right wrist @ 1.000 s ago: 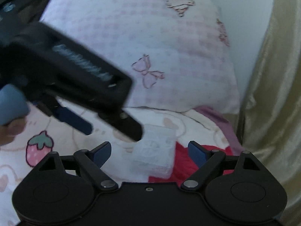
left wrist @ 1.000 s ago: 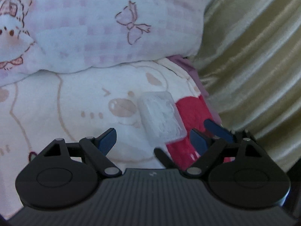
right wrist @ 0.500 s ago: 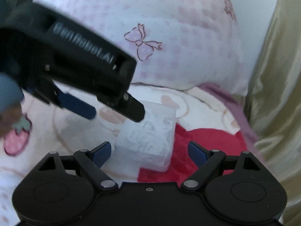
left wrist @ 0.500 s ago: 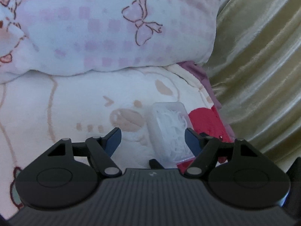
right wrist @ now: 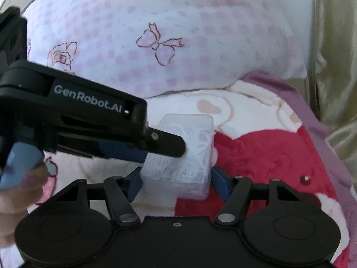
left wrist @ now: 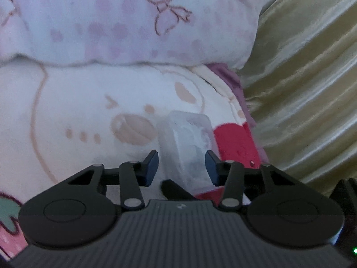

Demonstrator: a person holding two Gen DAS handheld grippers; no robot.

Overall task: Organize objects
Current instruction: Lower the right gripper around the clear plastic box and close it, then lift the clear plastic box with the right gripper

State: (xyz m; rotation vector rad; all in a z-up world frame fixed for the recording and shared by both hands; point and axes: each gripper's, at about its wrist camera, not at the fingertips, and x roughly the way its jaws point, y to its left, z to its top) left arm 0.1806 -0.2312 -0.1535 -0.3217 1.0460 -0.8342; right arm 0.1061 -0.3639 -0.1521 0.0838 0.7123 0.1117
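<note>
Left wrist view: our left tool (left wrist: 181,166) has just been closing around the clear plastic box (left wrist: 186,143), which lies on the bed's blanket (left wrist: 73,102) near its right edge, below the pillow (left wrist: 111,17); small gaps remain, so nothing is gripped yet. It points steeply downward.

Right wrist view: our right tool (right wrist: 176,184), also just closing, brackets the box's near end, apparently touching; we cannot tell whether it grips. Organizing has barely begun.

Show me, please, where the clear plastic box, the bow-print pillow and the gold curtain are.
clear plastic box (right wrist: 187,149), right wrist view, on its top face.
bow-print pillow (left wrist: 125,22), left wrist view, on its checked front.
gold curtain (left wrist: 312,89), left wrist view, on a fold.
</note>
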